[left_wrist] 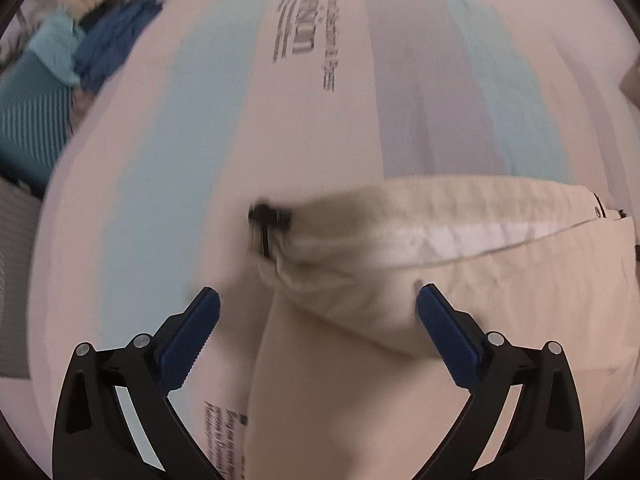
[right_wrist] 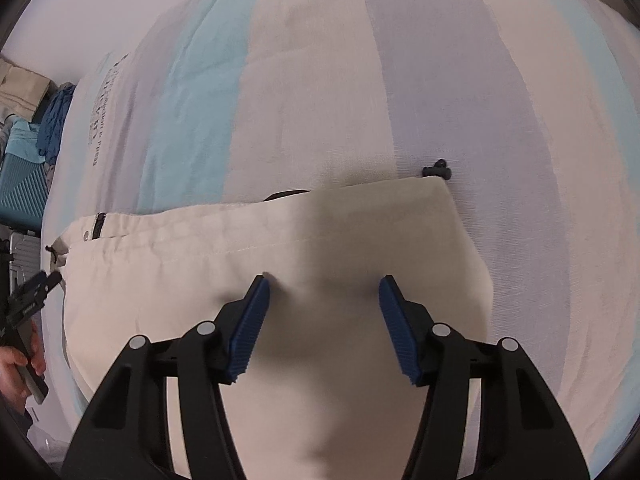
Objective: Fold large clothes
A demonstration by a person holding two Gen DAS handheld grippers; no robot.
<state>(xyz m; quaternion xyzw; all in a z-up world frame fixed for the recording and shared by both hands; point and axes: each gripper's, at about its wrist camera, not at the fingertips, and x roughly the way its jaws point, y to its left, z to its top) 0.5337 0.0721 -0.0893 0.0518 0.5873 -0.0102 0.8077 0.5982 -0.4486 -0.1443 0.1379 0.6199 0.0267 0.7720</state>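
- A cream garment (right_wrist: 280,248) with a drawstring hem lies spread flat on a bed sheet (right_wrist: 460,100) striped in pale blue, lilac and white; the sheet carries printed lettering (left_wrist: 308,36).
- In the right wrist view the right claw (right_wrist: 324,308) points steeply down over the garment, its blue pads (right_wrist: 248,332) partly apart with only flat cloth under the gap and nothing pinched.
- A black cord toggle (right_wrist: 438,169) lies on the sheet just beyond the garment's far corner.
- In the left wrist view the left claw (left_wrist: 318,312) stands wide apart above a bunched corner of the garment, gripping nothing; a second black toggle (left_wrist: 266,220) sits at that corner, blurred.
- At the left edge of the right view a hand (right_wrist: 20,364) holds the other tool.
- Beside the bed a teal ribbed box (left_wrist: 32,116) holds blue clothes (left_wrist: 116,40).
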